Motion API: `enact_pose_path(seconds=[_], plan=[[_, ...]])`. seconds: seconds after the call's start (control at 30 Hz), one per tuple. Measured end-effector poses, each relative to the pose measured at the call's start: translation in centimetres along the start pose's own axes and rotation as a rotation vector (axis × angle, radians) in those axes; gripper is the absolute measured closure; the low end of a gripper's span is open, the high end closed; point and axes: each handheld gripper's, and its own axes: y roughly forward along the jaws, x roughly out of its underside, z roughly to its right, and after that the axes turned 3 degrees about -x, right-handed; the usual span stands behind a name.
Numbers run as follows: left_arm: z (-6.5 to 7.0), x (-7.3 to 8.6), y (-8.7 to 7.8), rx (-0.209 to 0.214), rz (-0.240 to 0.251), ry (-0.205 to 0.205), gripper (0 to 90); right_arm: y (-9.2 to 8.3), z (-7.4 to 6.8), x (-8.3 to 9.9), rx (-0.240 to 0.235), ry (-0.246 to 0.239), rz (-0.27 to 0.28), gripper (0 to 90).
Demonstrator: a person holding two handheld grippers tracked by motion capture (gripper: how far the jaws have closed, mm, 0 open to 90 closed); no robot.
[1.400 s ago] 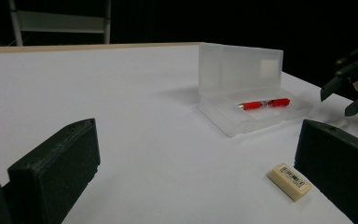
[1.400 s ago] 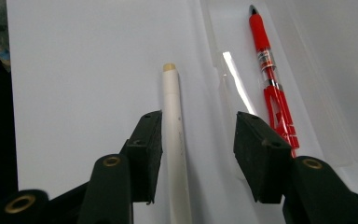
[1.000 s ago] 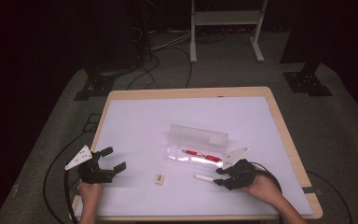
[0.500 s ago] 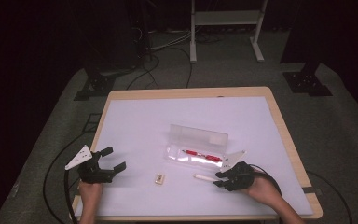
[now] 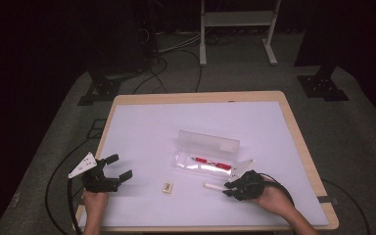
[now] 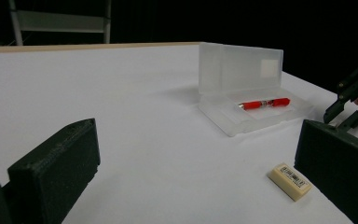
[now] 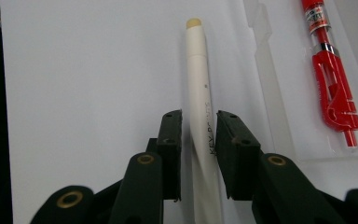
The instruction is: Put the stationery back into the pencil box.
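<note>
White surface (image 5: 142, 132) under studio darkness: the right gripper (image 7: 199, 140) brackets a white pen (image 7: 199, 88) lying flat just in front of the open clear pencil case (image 5: 206, 152), where a red pen (image 5: 211, 163) already rests in the tray. Its fingers (image 7: 171, 144) have just been closing on the barrel and stand either side of it; the pads look to be at the barrel or a sliver off, so a firm hold cannot be called yet. Across the surface, well apart, the left gripper (image 5: 108, 175) waits near the front edge with fingers spread wide and nothing between them, a small eraser (image 5: 167, 186) lying between the two grippers. The step in hand appears to be the pickup of the white pen. Next, by this reading, the fingers must finish clamping, lift the pen level, and carry it over the low front wall of the case to lie beside the red one.
</note>
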Motion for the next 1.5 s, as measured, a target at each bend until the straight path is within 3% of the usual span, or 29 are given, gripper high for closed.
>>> enact_pose_path(seconds=[0.6,0.93,1.5], plan=[[0.0,0.0,0.0,-0.001,-0.006,0.006,0.0,0.2,-0.2,0.0,0.005,-0.022,-0.005,77.7],[0.0,0.0,0.0,-0.001,-0.005,0.005,0.0,-0.6,0.0,-0.4,0.018,-0.027,0.018,78.0],[0.0,0.0,0.0,-0.001,-0.005,0.005,0.0,-2.1,0.6,-3.1,0.045,-0.079,0.024,78.0]])
